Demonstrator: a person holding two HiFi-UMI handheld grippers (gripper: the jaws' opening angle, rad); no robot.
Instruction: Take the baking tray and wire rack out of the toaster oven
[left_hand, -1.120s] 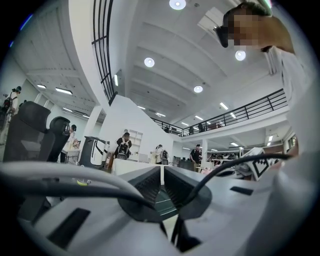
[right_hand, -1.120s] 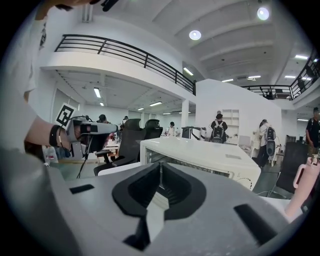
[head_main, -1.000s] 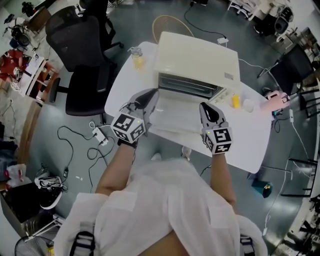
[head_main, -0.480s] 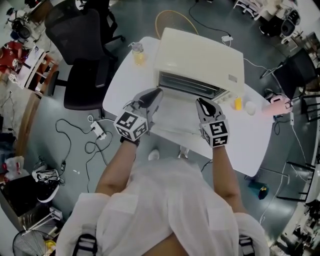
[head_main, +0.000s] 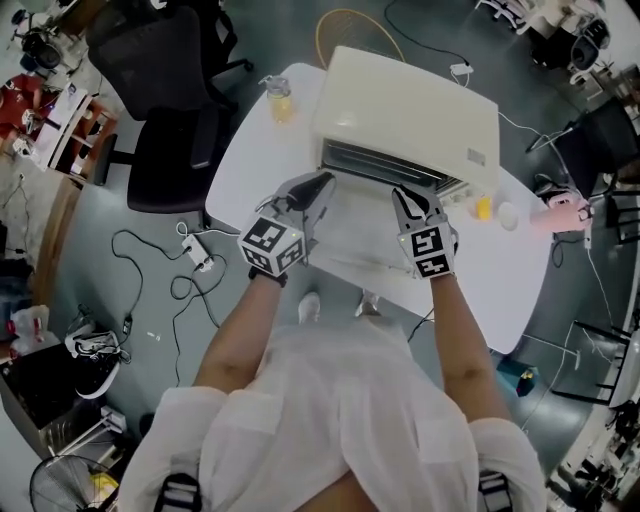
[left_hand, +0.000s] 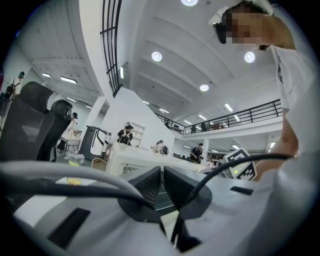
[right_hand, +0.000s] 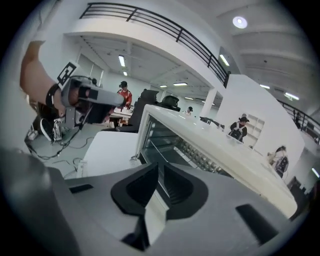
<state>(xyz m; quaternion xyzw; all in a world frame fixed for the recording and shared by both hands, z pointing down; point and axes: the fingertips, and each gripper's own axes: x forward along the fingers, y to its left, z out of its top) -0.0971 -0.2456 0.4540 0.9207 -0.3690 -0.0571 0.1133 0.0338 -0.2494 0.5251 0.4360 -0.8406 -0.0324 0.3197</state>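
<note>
Cream metal toaster oven (head_main: 405, 115) sat on the white counter (head_main: 245, 160), door dropped open. Silver wire rack (right_hand: 157, 149) lay inside on its rails; baking tray not distinguishable. Left gripper (head_main: 318, 190) fingers were pressed together, empty. Right gripper (head_main: 408, 198) fingers were opening with nothing between them, aimed at the mouth, presumably for the rack's edge.

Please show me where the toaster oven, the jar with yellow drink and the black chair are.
toaster oven (head_main: 410, 110): head view, on its flat top.
jar (head_main: 283, 107): head view, on its yellow lower part.
chair (head_main: 165, 165): head view, on its seat.
</note>
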